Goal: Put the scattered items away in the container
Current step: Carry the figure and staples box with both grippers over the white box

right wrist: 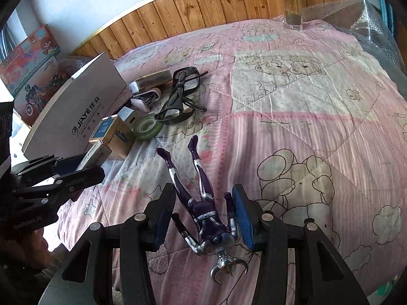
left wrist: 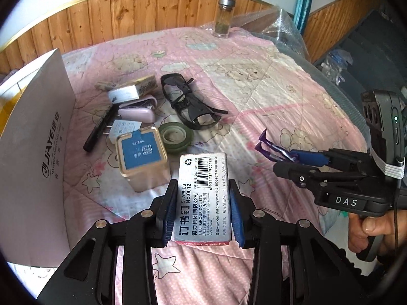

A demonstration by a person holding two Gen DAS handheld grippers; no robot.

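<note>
- Left gripper (left wrist: 202,204) pinches a staple box (left wrist: 202,198) between its blue pads, lifted off the pink quilt (left wrist: 254,81).
- Right gripper (right wrist: 206,214) clamps a purple-and-silver toy figure (right wrist: 203,206) across the torso, legs pointing away, horned head toward the camera.
- Container: white cardboard box (left wrist: 33,152) at the quilt's left edge, flap upright; neither held item is in it.
- Still scattered beside the box: gold tin with blue label (left wrist: 141,156), green tape roll (left wrist: 175,136), dark glasses (left wrist: 189,104), pink stapler (left wrist: 137,114), black pen (left wrist: 98,129), white charger plug (left wrist: 122,128).
- Glass jar with metal lid (left wrist: 223,17) stands upright at the far edge, well apart from the pile.
- Left view only: barcode face of the staple box, "STAPLES No.0012", "DELI GROUP CO., LTD."; "DAS" on the other gripper's body; a hand (left wrist: 366,231) on its handle.
- Right view only: the whole figure; colourful toy cartons (right wrist: 30,58) behind the box; "GenRobot.AI" on the left gripper's body.
- Both views: "JiAYE" printed on the box flap.
</note>
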